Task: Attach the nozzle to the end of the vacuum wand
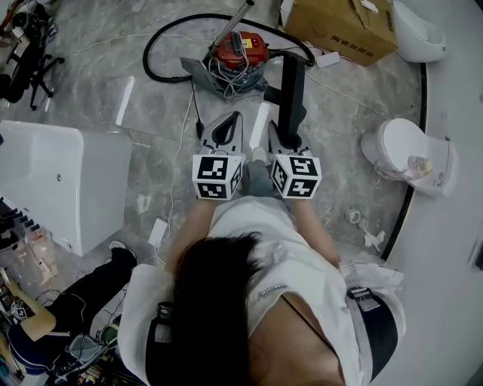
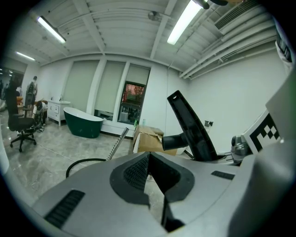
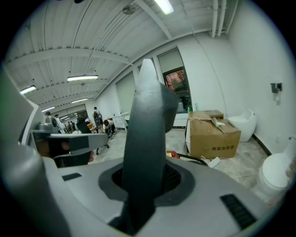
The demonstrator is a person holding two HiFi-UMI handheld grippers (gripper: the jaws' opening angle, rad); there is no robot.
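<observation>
Dark hair [image 1: 215, 309] and a white top [image 1: 302, 294] fill the bottom of the head view, with grey stone floor [image 1: 339, 128] spread out ahead. Held out in front, the left claw [image 1: 226, 124] has its jaws pressed fully together and nothing sits between them. Just beside it, the right claw [image 1: 285, 136] is closed part-way, its pads gripping the lower end of the black nozzle [image 1: 293, 83]. The nozzle's long body stands up out of the jaws and points away from the person. In the right gripper view it rises straight up the middle of the frame. Beyond both claws the red vacuum cleaner [image 1: 240, 51] sits on the floor, with a black hose [image 1: 162, 41] looping out to its left. The metal vacuum wand [image 1: 238, 15] slants up by the cleaner, well apart from the nozzle. A cardboard box [image 1: 343, 26] lies farther back on the right. Off to the left stands a white bathtub [image 1: 53, 181], and off to the right a white toilet [image 1: 404, 147].
</observation>
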